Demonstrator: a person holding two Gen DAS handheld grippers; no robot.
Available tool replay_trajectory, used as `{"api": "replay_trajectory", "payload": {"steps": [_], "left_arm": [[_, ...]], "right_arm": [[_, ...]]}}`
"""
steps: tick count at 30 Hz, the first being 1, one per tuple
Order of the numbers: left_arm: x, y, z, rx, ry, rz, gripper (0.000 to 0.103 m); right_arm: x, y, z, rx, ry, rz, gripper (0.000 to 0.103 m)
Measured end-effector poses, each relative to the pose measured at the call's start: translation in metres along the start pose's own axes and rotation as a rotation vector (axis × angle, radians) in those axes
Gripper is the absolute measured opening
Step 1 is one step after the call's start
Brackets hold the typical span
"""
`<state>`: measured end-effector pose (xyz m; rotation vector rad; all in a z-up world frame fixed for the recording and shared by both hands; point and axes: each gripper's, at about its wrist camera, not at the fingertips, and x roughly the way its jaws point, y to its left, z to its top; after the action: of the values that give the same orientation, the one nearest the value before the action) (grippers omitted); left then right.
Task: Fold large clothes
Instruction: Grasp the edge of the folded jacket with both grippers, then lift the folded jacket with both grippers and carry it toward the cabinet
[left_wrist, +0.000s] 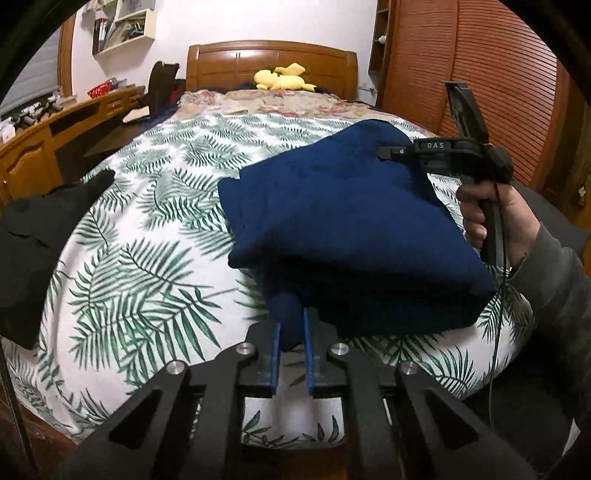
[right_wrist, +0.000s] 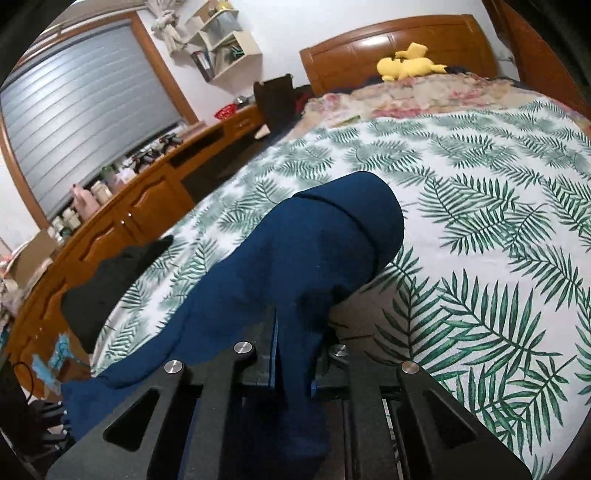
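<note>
My left gripper (left_wrist: 291, 332) and right gripper (right_wrist: 293, 332) are each clamped on a bunch of the navy sweater (left_wrist: 351, 221), which hangs partly folded just above the leaf-print bed (left_wrist: 147, 221). To fold well, I should keep both corners level and taut (the black garment (left_wrist: 33, 251) lies well apart), then lay the fold down flat.

Folded garment (left_wrist: 351, 229) sits on the bed (left_wrist: 155, 229), right of centre in left wrist view. Left gripper (left_wrist: 291, 350) at its near edge, cloth between the jaws; right gripper (left_wrist: 384, 151) at its far right corner. 2nd garment (left_wrist: 40, 251) lies at bed's left edge, well apart. Plush toy (left_wrist: 282, 79) at far end, just before the headboard (left_wrist: 273, 62). Desk (left_wrist: 44, 147) runs along bed's left; wall shelf (left_wrist: 122, 29) above it.
</note>
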<state>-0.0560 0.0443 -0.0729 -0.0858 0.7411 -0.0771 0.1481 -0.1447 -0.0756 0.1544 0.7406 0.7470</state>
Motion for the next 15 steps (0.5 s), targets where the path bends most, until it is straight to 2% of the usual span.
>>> {"api": "replay_trajectory", "payload": {"steps": [7, 15], "left_arm": [[-0.0039, 0.0032, 0.0075, 0.006, -0.029, 0.034, 0.007], [-0.0006, 0.0058, 0.0067, 0.017, -0.043, 0.035, 0.007]], "right_arm": [[-0.0062, 0.0041, -0.0005, -0.026, -0.003, 0.008, 0.009], [0.0004, -0.0004, -0.0048, -0.024, 0.031, -0.006, 0.009]]}}
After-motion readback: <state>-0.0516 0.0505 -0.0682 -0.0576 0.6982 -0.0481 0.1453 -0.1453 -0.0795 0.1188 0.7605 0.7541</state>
